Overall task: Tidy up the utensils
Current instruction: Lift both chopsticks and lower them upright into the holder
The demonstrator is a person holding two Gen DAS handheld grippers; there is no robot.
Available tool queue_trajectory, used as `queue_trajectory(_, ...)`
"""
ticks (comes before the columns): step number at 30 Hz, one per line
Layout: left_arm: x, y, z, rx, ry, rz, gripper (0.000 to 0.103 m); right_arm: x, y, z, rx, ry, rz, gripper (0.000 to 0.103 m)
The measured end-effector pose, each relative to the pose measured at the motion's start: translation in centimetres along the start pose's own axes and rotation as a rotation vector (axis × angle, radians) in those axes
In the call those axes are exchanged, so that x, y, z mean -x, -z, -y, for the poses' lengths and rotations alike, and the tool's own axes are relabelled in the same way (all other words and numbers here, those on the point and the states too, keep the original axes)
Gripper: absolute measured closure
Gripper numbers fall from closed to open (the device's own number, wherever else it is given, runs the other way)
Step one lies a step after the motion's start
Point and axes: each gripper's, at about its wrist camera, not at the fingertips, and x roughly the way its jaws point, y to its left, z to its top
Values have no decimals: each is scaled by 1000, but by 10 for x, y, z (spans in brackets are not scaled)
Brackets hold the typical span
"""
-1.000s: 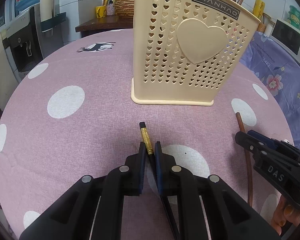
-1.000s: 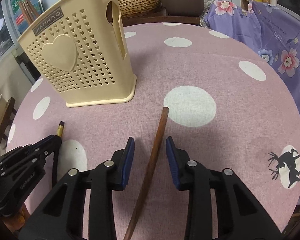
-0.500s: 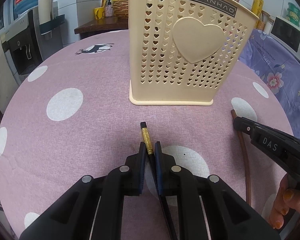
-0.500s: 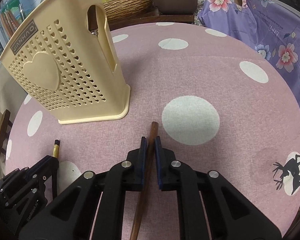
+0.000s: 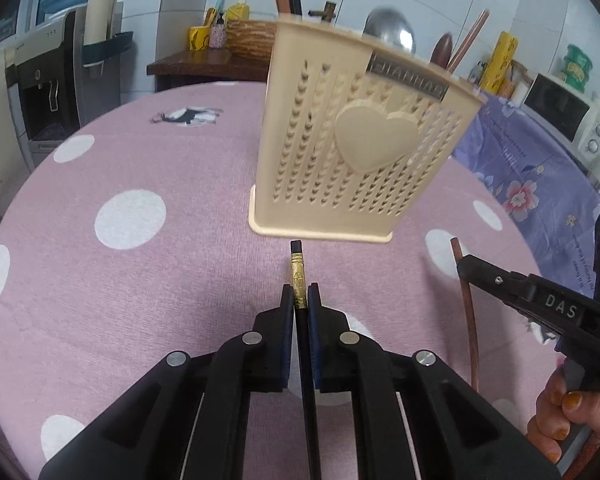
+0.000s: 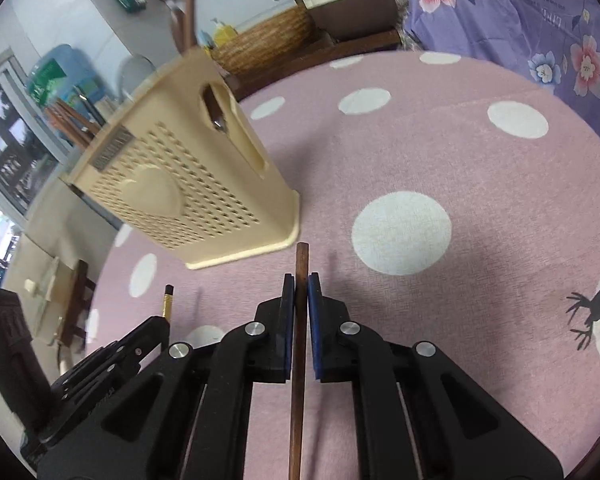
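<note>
Black chopstick with gold band [image 5: 299,276] clamped in left hand-held gripper [image 5: 300,300], tip toward cream utensil holder [image 5: 352,160]. Brown chopstick [image 6: 301,264] clamped in right hand-held gripper [image 6: 301,292], jaws just closed on it. Holder upright on pink dotted worktop [image 5: 140,280], chopsticks inside.

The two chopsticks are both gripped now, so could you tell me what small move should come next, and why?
Probably lift both toward the top of the beige perforated plastic utensil holder. The left gripper is shut on the black chopstick with a gold band, the right gripper on the brown wooden chopstick, and the holder, already containing utensils, stands just ahead on the pink dotted tablecloth.
</note>
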Motion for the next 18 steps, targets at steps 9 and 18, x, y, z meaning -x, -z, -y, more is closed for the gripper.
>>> queue_trajectory(9,93,-17,6,-12,92,200,95,99,-9,-23,101,-183,193,95)
queue_trajectory(18,129,-23,15,-28,94,320,95,157,-5,-49,229,-215,328,95)
